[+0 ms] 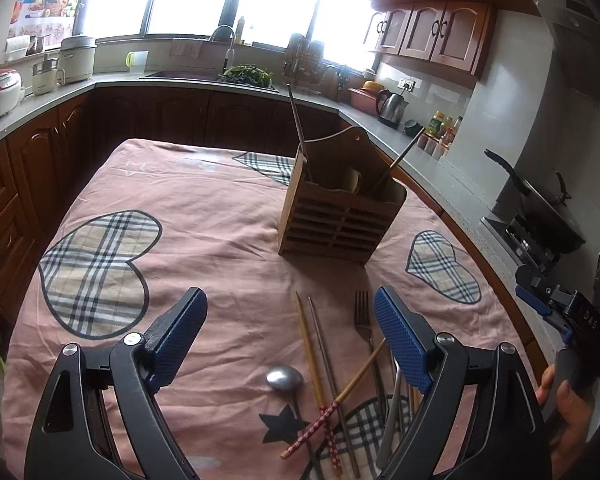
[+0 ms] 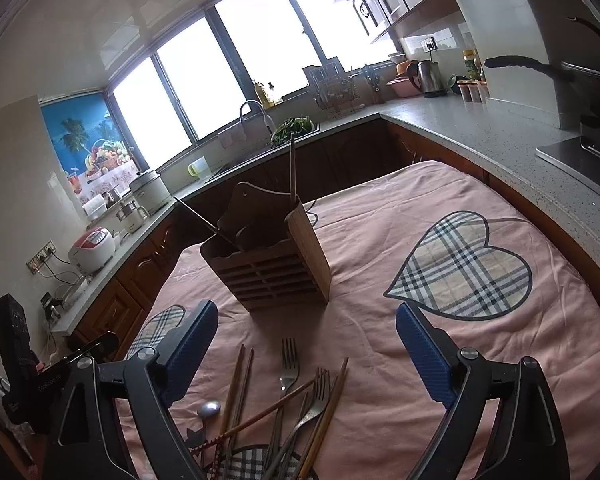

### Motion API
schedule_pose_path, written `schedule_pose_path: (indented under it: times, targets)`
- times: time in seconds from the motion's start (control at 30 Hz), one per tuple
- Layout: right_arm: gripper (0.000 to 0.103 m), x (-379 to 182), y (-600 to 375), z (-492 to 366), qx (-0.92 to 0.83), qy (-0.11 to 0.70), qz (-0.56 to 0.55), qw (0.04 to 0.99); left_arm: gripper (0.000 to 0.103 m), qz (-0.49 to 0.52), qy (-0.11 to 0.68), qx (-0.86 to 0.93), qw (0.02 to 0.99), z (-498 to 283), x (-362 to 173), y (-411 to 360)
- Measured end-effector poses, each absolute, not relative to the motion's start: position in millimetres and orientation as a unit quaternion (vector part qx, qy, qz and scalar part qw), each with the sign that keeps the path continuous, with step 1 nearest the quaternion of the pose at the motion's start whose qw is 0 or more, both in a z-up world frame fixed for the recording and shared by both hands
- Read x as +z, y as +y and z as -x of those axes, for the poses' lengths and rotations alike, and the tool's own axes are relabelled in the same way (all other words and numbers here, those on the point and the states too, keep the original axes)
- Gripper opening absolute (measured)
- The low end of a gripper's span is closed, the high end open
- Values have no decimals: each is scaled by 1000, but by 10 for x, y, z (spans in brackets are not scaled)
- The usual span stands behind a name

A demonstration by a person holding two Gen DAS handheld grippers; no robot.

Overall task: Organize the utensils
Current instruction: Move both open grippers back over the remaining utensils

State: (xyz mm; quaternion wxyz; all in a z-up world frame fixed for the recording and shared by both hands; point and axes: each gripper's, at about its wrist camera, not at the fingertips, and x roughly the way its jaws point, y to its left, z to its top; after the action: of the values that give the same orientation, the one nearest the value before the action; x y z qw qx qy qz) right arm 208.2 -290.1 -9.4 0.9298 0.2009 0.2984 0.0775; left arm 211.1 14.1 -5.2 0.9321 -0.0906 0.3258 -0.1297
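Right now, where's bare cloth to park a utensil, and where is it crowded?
Bare cloth lies left of the wooden holder, around the big plaid heart, and between the holder and the fork tips. It is crowded near the grippers: spoon, chopsticks and forks overlap there.

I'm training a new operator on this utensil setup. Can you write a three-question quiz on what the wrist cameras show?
1. True or false: the left gripper holds a fork.
2. Where does the wooden holder stand? A) on the counter B) on the pink cloth C) in the sink
3. Fill in: the spoon lies with its bowl pointing ____ the holder.

Key: 1 false, both grippers, also the right gripper, are open and empty; 2 B; 3 toward.
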Motion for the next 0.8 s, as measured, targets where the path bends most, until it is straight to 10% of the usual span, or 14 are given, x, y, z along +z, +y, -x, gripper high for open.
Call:
schedule_pose_path:
  times: [0.8]
  targets:
    - [92, -475, -2954, -1755, 68, 343, -207, 914, 87, -27, 371, -208, 905, -1937, -360, -491]
